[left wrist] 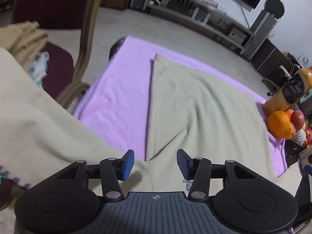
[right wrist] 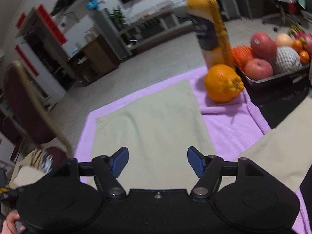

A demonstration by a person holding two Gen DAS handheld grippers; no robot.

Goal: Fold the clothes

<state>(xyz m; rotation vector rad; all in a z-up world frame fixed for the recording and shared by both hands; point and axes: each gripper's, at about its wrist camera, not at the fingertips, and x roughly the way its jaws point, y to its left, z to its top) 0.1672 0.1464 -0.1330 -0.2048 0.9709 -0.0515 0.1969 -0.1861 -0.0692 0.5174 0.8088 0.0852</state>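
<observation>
A beige garment (left wrist: 204, 105) lies flat on a purple towel (left wrist: 120, 89), with a seam running toward me and one part trailing off the towel's near left side. My left gripper (left wrist: 155, 164) hovers open just above the garment's near edge, nothing between its blue pads. In the right wrist view the same beige garment (right wrist: 152, 120) spreads across the purple towel (right wrist: 234, 124), and a beige flap hangs at the right edge. My right gripper (right wrist: 158, 161) is open above the cloth's near part, holding nothing.
An orange (right wrist: 223, 82) and a tall orange juice bottle (right wrist: 211, 27) stand at the towel's far right corner, beside a tray of fruit (right wrist: 276, 58). A maroon chair (left wrist: 58, 44) with folded beige cloth stands to the left. A hand (right wrist: 10, 224) shows at the bottom left.
</observation>
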